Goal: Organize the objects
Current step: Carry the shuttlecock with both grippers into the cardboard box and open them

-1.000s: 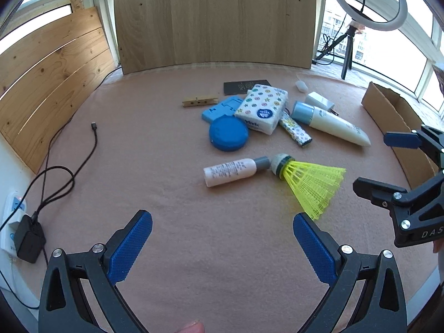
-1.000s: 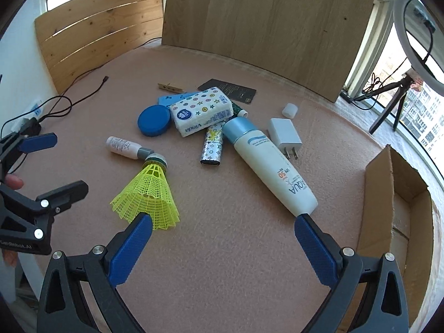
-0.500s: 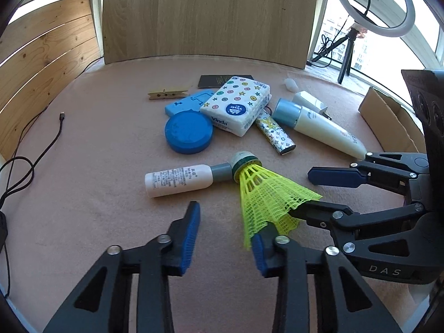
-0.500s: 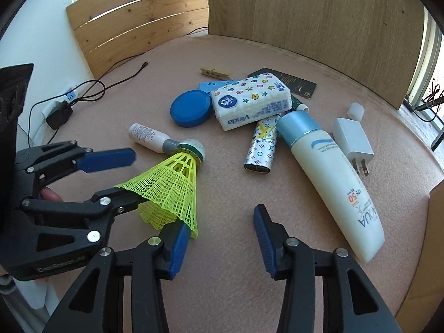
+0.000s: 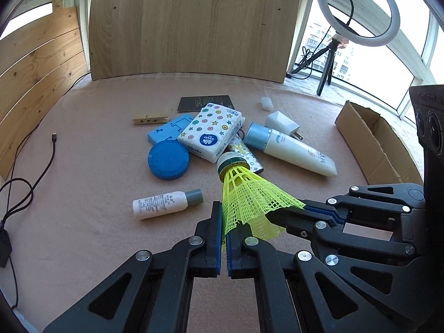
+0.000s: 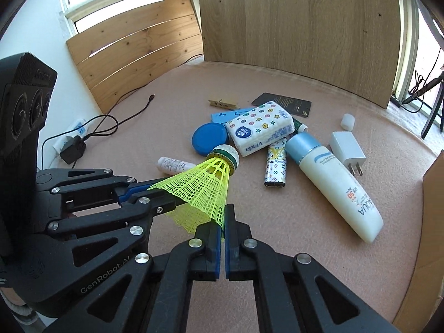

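Note:
A yellow mesh shuttlecock (image 5: 247, 197) with a white and green cork is held between both grippers, cork pointing away from me over the pink mat. My left gripper (image 5: 224, 222) is shut on the near edge of its skirt. My right gripper (image 5: 305, 211) comes in from the right and is shut on the skirt's other side. In the right wrist view the same shuttlecock (image 6: 205, 183) sits above my right gripper (image 6: 223, 222), with the left gripper (image 6: 155, 191) clamping it from the left. A small white bottle (image 5: 166, 204) lies just left of it.
A pile lies beyond: blue round lid (image 5: 168, 159), dotted tissue pack (image 5: 212, 136), patterned lighter (image 5: 247, 158), sunscreen tube (image 5: 294, 149), white charger (image 5: 280, 123), clothespin (image 5: 149, 118), black card (image 5: 205, 102). An open cardboard box (image 5: 371, 141) stands at the right. Cables (image 5: 41, 172) run along the left.
Both grippers went from wide open to shut, closing on the shuttlecock's skirt from either side. The shuttlecock has swung away from the white bottle, its cork now over the lighter.

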The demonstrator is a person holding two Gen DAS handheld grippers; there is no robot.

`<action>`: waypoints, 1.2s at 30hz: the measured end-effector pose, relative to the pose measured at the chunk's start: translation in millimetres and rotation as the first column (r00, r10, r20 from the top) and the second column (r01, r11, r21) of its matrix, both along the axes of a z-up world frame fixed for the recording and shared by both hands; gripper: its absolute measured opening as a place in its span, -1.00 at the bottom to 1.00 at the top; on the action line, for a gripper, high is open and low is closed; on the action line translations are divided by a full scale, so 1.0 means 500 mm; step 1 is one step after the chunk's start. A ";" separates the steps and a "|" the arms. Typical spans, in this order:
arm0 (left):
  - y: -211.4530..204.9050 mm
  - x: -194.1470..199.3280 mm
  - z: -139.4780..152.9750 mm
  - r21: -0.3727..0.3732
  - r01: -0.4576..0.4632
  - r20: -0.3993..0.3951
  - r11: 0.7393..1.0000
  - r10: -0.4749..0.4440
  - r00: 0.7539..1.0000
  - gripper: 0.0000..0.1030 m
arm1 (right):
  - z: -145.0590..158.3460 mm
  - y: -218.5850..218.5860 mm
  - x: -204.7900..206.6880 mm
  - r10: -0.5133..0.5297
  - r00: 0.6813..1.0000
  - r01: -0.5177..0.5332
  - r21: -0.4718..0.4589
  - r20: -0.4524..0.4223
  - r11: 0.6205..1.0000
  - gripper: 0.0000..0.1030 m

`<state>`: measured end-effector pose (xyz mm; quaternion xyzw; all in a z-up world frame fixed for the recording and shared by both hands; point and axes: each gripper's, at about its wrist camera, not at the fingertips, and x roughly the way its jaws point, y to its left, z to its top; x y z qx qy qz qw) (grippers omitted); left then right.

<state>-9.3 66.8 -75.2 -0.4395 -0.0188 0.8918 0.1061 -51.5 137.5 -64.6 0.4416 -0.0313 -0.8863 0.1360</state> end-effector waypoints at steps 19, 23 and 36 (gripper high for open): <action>0.355 0.007 0.158 -0.030 0.211 -0.133 0.977 -0.213 0.968 -0.97 | 0.139 0.283 0.167 -0.217 0.964 0.217 -0.021 -0.151 0.976 -0.97; 0.481 0.011 0.159 -0.022 0.271 -0.135 0.962 -0.271 0.953 -0.96 | 0.135 0.386 0.223 -0.273 0.951 0.274 -0.010 -0.145 0.962 -0.96; 0.647 0.017 0.137 -0.166 0.198 -0.109 0.966 -0.217 0.970 0.60 | 0.104 0.552 0.304 -0.401 0.909 0.405 0.022 -0.112 0.914 -0.81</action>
